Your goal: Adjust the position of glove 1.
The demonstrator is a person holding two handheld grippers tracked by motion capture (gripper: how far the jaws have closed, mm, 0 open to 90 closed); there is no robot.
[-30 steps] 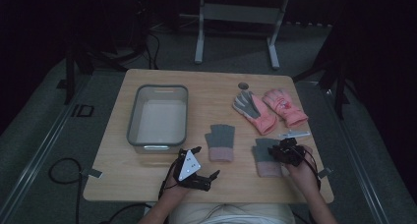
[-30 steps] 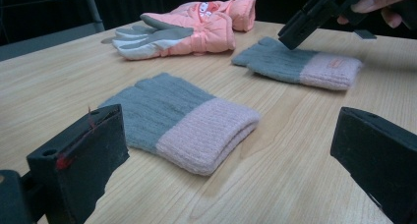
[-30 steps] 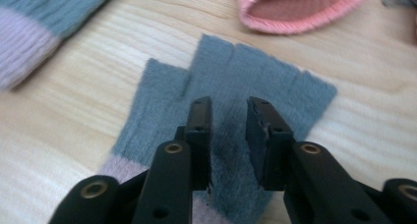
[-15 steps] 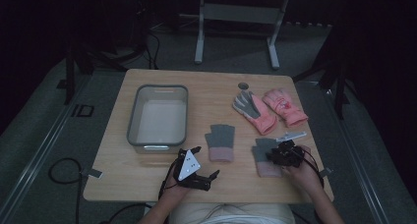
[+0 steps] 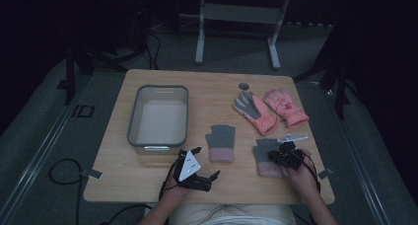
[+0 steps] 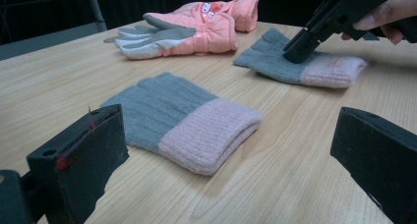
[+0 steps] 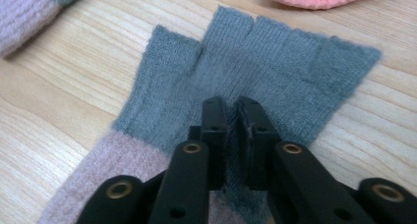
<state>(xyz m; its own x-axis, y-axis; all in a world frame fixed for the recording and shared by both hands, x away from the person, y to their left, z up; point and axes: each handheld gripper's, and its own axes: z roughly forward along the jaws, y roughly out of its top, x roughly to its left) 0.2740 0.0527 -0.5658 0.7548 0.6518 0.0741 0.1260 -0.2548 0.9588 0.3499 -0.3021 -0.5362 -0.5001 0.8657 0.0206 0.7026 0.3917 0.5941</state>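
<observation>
Two grey fingerless gloves with pink cuffs lie flat near the table's front. My right gripper (image 5: pixel 276 156) (image 7: pixel 232 103) points down onto the right-hand glove (image 5: pixel 266 163) (image 7: pixel 295 62). Its jaws have just been closing and now pinch a small fold of the grey knit. In the left gripper view this gripper (image 6: pixel 295 54) presses on that glove (image 6: pixel 324 69). My left gripper (image 5: pixel 206 162) (image 6: pixel 228 135) rests by the front edge with its jaws wide apart, facing the other fingerless glove (image 5: pixel 221 142) (image 6: pixel 182 118) without touching it.
A pair of pink padded gloves (image 5: pixel 270 110) (image 6: pixel 196 30) lies at the back right, beside a round hole (image 5: pixel 244 86) in the tabletop. A clear plastic bin (image 5: pixel 158 89) stands at the left. Dark floor, cables and a metal stand surround the wooden table (image 5: pixel 148 180).
My right gripper has shifted slightly and settled onto the right-hand glove. The left gripper and all the gloves lie as before.
</observation>
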